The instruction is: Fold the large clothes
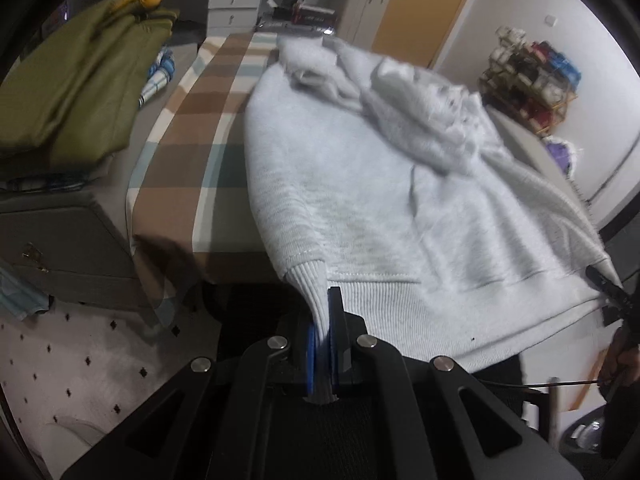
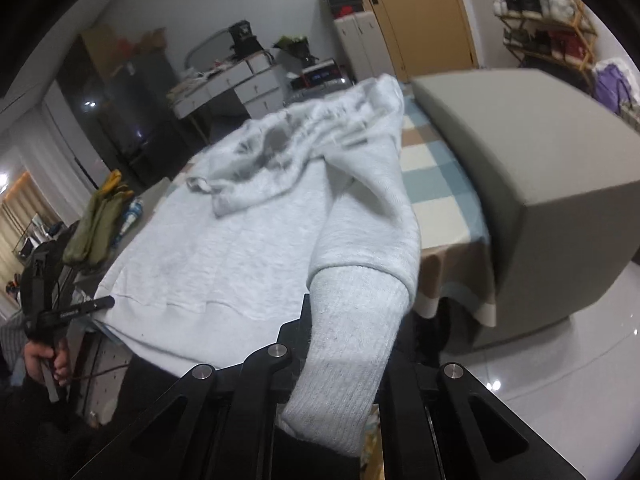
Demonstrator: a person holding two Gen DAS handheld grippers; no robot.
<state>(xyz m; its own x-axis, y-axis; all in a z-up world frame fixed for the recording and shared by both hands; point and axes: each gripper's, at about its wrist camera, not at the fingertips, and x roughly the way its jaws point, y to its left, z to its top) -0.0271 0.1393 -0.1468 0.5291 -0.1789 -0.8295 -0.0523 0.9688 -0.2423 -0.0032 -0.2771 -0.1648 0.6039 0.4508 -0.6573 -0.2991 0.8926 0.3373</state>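
Left hand-held gripper (image 1: pixel 322 332), jaws closed on the ribbed hem corner of a pale grey sweatshirt (image 1: pixel 360 184) spread over a checked cloth (image 1: pixel 188 128) on the bench. At right edge, the right hand-held gripper (image 1: pixel 604 284) meets the opposite hem corner. Olive garment (image 1: pixel 76 88) lies at left.

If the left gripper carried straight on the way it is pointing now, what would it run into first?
Most likely the sweatshirt's own body. The left gripper is shut on the ribbed hem corner of the grey sweatshirt, which spreads directly ahead over the checked cloth. Depth is unclear through the fisheye lens, so this is a judgement.
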